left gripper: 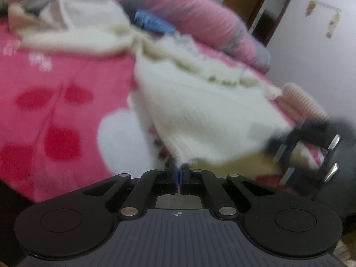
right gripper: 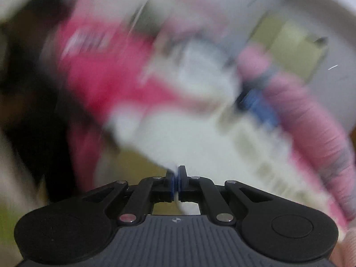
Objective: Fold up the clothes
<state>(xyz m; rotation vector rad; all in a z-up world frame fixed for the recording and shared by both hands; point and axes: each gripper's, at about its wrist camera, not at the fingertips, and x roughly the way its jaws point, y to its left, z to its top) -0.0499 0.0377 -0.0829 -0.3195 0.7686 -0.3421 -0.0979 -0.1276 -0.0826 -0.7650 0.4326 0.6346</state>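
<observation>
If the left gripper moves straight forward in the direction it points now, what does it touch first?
Most likely the white sweater: the left gripper is already shut on its lower edge, and the knit fills the view ahead. Depth beyond it is unclear.

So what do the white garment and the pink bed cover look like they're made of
White garment: looks like a soft knit, probably wool or acrylic; fine ribbed rows show across it and its edges are fuzzy. Pink bed cover: seems a plush fleece with a matte, printed surface, though blur leaves that uncertain.
</observation>
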